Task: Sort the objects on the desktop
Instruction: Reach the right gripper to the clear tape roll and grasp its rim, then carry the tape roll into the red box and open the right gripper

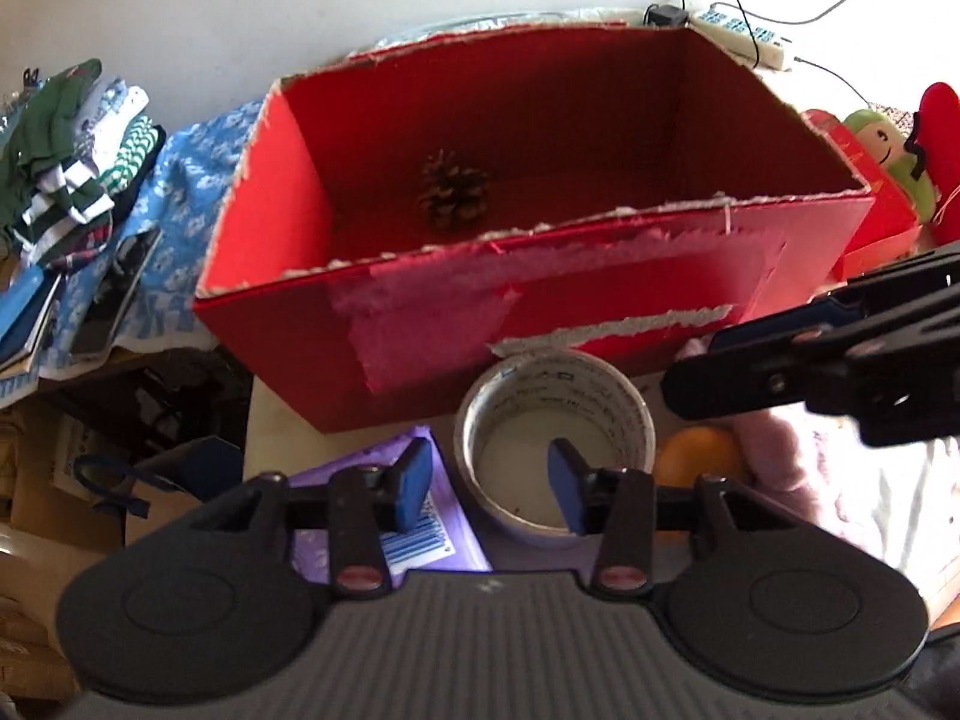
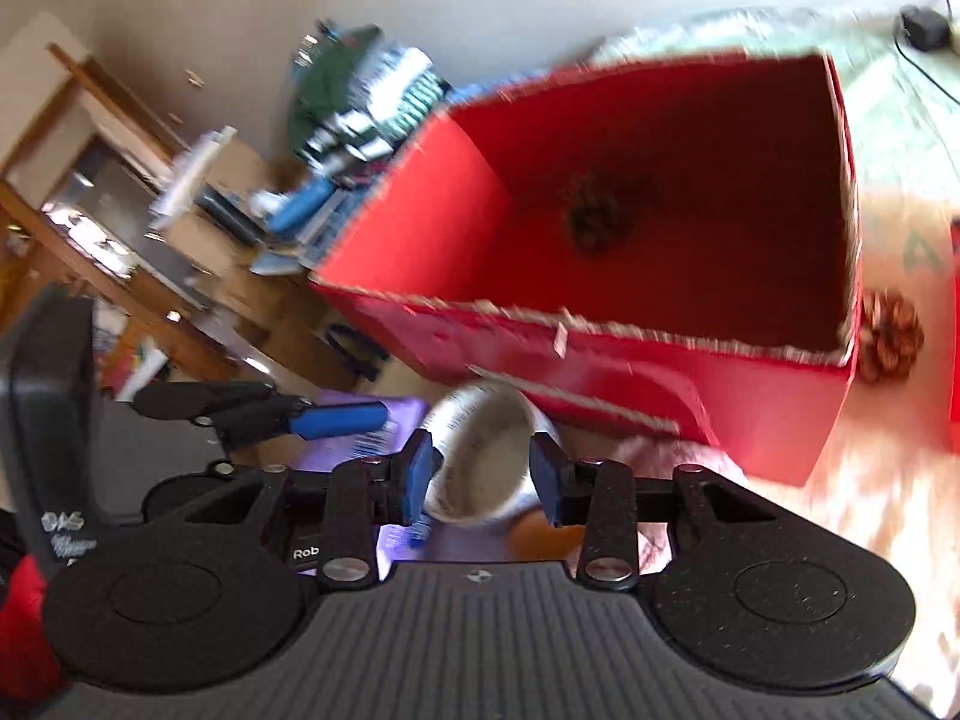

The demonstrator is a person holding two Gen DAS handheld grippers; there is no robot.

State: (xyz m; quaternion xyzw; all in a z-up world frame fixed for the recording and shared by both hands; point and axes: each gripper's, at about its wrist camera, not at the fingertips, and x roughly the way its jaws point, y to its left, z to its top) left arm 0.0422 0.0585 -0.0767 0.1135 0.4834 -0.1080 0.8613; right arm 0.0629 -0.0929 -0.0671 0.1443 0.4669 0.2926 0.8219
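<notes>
A red cardboard box [image 1: 570,324] stands open on the table with a pine cone [image 1: 453,189] inside. A roll of tape [image 1: 555,444] lies in front of it. My left gripper [image 1: 491,489] is open, with one pad [image 1: 567,495] inside the roll's hole and the other outside its left wall. My right gripper [image 2: 485,474] is open, its pads on either side of the tape roll [image 2: 483,459], and it also shows at the right in the left wrist view [image 1: 720,372]. The box [image 2: 630,324] and the pine cone inside it [image 2: 600,222] appear blurred in the right wrist view.
A purple packet [image 1: 420,534] lies under my left gripper. An orange fruit [image 1: 699,453] and pink cloth [image 1: 780,456] lie right of the tape. A second pine cone [image 2: 888,336] sits beside the box. Folded clothes [image 1: 72,144] are stacked at the left. A power strip [image 1: 744,36] lies behind the box.
</notes>
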